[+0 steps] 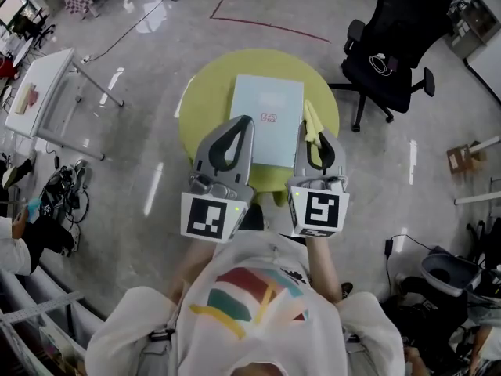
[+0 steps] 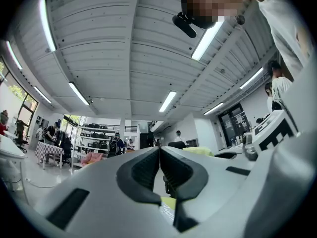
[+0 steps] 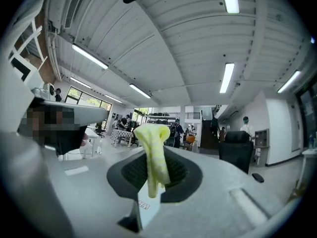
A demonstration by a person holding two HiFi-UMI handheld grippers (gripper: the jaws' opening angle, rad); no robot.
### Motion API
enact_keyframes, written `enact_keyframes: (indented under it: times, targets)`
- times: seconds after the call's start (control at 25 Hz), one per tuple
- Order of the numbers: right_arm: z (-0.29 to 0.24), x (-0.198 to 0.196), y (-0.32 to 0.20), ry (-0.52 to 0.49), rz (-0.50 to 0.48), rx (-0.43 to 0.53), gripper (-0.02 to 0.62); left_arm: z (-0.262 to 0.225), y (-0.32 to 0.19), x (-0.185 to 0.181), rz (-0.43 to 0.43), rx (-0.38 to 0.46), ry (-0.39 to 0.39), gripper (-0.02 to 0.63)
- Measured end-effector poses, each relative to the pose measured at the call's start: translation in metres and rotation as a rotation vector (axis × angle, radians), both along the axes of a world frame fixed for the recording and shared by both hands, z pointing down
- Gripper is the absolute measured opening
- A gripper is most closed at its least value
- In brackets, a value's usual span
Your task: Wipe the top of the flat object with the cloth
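A pale blue flat object [image 1: 267, 116] with a small red label lies on a round yellow-green table [image 1: 205, 92]. My left gripper [image 1: 246, 121] is shut and empty, its tips over the object's near left edge; in the left gripper view [image 2: 159, 155] the jaws meet with nothing between them. My right gripper [image 1: 318, 137] hovers at the object's right side, shut on a yellow cloth [image 1: 311, 122]. In the right gripper view [image 3: 154, 175] the cloth [image 3: 154, 150] sticks up from between the jaws, and a white tag hangs below it. Both gripper cameras are tilted up towards the ceiling.
A black office chair [image 1: 399, 37] stands right of the table. A white folding table [image 1: 39, 84] is at the far left, with bags and cables [image 1: 63, 190] on the floor near it. A red tape line [image 1: 266, 26] runs behind the round table. Boxes [image 1: 462, 159] sit at the right.
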State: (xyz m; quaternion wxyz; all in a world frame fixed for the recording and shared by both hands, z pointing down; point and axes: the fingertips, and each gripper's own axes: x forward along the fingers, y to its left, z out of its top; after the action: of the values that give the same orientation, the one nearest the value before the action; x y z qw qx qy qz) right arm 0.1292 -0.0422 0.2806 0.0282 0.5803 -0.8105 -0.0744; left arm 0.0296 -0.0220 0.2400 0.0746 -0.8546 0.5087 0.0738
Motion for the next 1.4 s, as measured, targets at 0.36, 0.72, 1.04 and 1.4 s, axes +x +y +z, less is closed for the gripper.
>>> enact_keyframes:
  times: [0.36, 0.72, 1.04, 1.4]
  targets:
    - [-0.004, -0.029, 0.033, 0.027, -0.073, 0.056, 0.026, 0.003, 0.002, 0.005, 0.0, 0.0, -0.021, 0.017]
    - [-0.007, -0.025, 0.033, 0.044, -0.059, 0.065, 0.026, 0.004, 0.002, 0.008, 0.002, -0.003, -0.035, 0.017]
    - [-0.005, -0.022, 0.035, 0.014, -0.062, 0.05, 0.026, 0.003, 0.005, 0.016, 0.013, 0.005, -0.054, 0.017]
    - [-0.003, -0.022, 0.034, 0.001, -0.06, 0.032, 0.026, 0.004, 0.005, 0.014, 0.008, 0.002, -0.063, 0.017]
